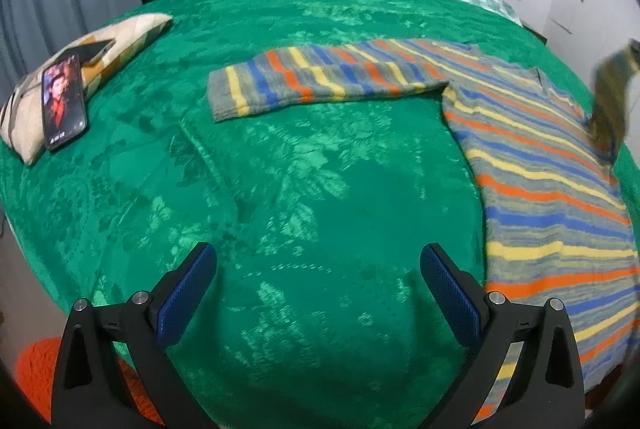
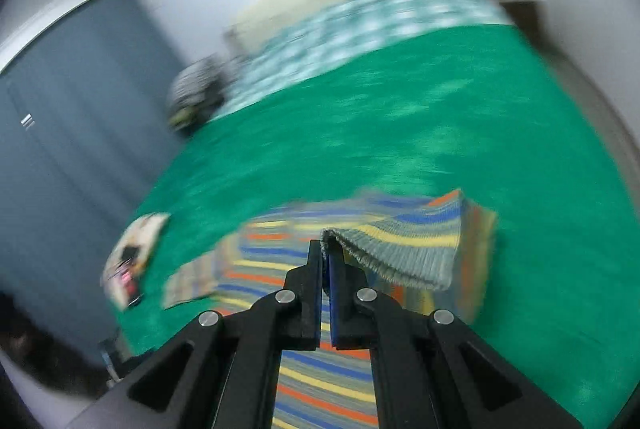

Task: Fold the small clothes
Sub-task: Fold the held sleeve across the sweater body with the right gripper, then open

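- The left gripper (image 1: 318,289) hangs over the near edge of the bed, its 2 blue pads (image 1: 188,293) spread wide with only the green blanket (image 1: 280,169) between them.
- The right gripper (image 2: 329,269) has its fingers pinched nearly together on the cuff of 1 sleeve (image 2: 396,249), lifted clear of the blanket; the view is smeared with motion.
- Risk: the pinch takes only the cuff's edge, so a fast swing could pull the knit free and drop the sleeve short of its fold.
- Risk: with the left gripper holding nothing, the body of the sweater could drag across the plush blanket and skew.
- The striped sweater (image 1: 552,197) lies flat toward the bed's right edge, grey knit with blue, yellow and orange bands.
- Its other sleeve (image 1: 320,81) stretches out toward the bed's middle, unfolded.
- Farther left, a phone (image 1: 64,101) rests on a small pillow (image 1: 132,33) near the left edge.
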Tool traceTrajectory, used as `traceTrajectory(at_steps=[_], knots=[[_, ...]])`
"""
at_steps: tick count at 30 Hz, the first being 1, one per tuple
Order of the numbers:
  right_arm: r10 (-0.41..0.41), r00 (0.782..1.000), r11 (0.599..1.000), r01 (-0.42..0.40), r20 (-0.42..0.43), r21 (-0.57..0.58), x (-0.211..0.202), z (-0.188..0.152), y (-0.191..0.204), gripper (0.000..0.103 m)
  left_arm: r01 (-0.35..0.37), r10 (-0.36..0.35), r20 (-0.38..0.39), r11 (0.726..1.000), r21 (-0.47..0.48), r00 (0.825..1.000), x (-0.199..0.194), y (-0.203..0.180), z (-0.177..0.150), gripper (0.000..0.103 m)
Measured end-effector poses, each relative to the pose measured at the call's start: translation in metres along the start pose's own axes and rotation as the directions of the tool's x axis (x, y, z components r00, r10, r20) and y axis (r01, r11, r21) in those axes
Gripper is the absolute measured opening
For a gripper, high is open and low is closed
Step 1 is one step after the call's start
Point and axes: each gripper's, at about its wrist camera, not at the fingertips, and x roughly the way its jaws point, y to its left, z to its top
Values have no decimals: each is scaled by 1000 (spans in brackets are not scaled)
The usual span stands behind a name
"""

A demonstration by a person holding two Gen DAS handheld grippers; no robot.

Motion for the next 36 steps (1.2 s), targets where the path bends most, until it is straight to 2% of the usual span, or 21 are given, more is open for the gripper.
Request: traceTrajectory(at_steps=[1,2,3,6,9,15,16,17,18,20,21,22,25,27,29,30,33,36], knots=[[0,999,1000,0,-34,5,18,0,7,27,3,-3,-9,1000,-12,1000,1,3,0,102],[-8,998,1000,9,-55,14,31,-1,10,58,5,-5,-12,1000,-21,1000,1,6,-1,102],[-8,998,1000,10,-60,25,41,-2,11,63,10,-10,-13,999,-34,1000,1,9,0,102],[-8,998,999,11,-61,45,50,-9,6,63,24,-25,-14,998,-62,1000,2,14,2,102],[-78,995,994,82,-66,67,45,-21,-16,63,33,-34,-19,997,-73,999,6,15,4,102],[-130,976,983,150,-173,108,65,-50,-65,63,8,-10,-37,999,-50,999,13,5,1,102],[-147,969,979,171,-198,110,74,-57,-74,63,2,-4,-36,999,-46,999,13,5,1,102],[-200,953,969,227,-226,101,82,-66,-83,63,-4,3,-35,999,-41,999,12,4,0,102],[-277,927,949,304,-252,78,89,-73,-94,63,-7,6,-34,999,-40,999,11,4,-1,102],[-372,887,915,400,-273,54,87,-85,-107,63,-5,3,-32,999,-42,999,10,5,-1,102],[-413,871,899,437,-265,38,78,-90,-114,63,-1,-1,-31,999,-43,1000,9,6,-1,102],[-436,868,890,455,-238,28,62,-95,-116,63,4,-5,-30,999,-45,1000,9,6,-1,102],[-449,879,890,457,-161,12,17,-109,-108,63,14,-16,-33,999,-48,999,12,6,2,102],[-452,885,891,454,-117,-6,-12,-124,-97,67,18,-20,-36,999,-48,999,14,5,3,102],[-473,878,881,472,-71,-23,-37,-146,-86,78,16,-18,-40,999,-40,999,16,3,2,102],[-486,873,874,485,-49,-26,-48,-157,-82,79,13,-15,-42,999,-35,999,16,2,1,102],[-515,857,857,515,10,1,-70,-196,-68,79,5,-5,-50,1000,-18,999,18,-1,-1,102],[-514,855,858,510,70,60,-88,-228,-49,79,-10,10,-60,1000,1,998,20,-4,-4,102]])
